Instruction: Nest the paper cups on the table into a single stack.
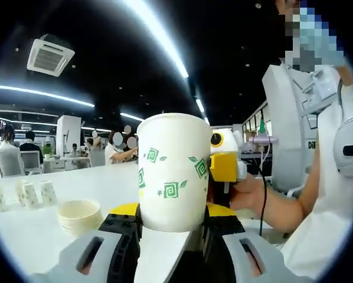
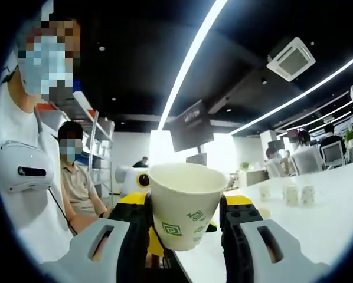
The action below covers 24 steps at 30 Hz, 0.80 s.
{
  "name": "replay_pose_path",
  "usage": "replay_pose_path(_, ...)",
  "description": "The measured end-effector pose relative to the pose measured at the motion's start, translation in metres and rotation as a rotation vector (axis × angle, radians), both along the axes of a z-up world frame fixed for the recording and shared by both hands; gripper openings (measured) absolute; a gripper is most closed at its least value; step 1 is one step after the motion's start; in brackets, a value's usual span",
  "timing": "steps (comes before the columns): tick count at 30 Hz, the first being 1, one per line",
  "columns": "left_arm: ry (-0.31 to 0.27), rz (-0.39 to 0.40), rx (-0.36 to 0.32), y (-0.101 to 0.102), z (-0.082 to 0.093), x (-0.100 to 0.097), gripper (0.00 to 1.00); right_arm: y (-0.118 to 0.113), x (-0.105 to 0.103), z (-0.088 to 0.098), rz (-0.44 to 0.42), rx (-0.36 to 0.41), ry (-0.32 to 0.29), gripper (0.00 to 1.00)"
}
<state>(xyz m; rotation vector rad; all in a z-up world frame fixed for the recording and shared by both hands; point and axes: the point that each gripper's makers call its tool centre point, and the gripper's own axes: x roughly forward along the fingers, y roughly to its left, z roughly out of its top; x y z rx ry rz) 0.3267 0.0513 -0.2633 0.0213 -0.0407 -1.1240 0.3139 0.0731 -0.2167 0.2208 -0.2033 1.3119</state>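
Currently: left gripper view lists my left gripper point(image 1: 170, 236) clamped on upright paper cup point(image 1: 173, 171), cup stack point(image 1: 79, 215) on table point(image 1: 29, 236), small cups point(image 1: 23, 194) far left, blurred. Right gripper view lists my right gripper point(image 2: 185, 236) clamped on tilted cup point(image 2: 185, 203), base hidden between jaws.
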Motion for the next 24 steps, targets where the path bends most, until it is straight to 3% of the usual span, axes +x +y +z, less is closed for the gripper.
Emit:
replay_pose_path(4,0.003,-0.008,0.016,-0.001,-0.005,0.001,0.43,0.001,0.000,-0.003,-0.007,-0.024,-0.011,0.47)
replay_pose_path(11,0.042,-0.006,-0.018,0.000,-0.004,0.002,0.43,0.000,0.002,-0.001,-0.009,-0.022,-0.027,0.46)
replay_pose_path(16,0.049,0.025,-0.034,0.013,-0.004,0.006,0.45,-0.014,0.017,-0.002,-0.073,0.001,-0.015,0.45)
replay_pose_path(19,0.057,0.042,-0.042,0.021,-0.006,0.006,0.45,-0.026,0.034,-0.005,-0.176,-0.017,-0.018,0.45)
replay_pose_path(24,0.067,0.079,-0.057,0.034,-0.008,0.006,0.45,-0.032,0.046,-0.001,-0.195,-0.016,-0.016,0.45)
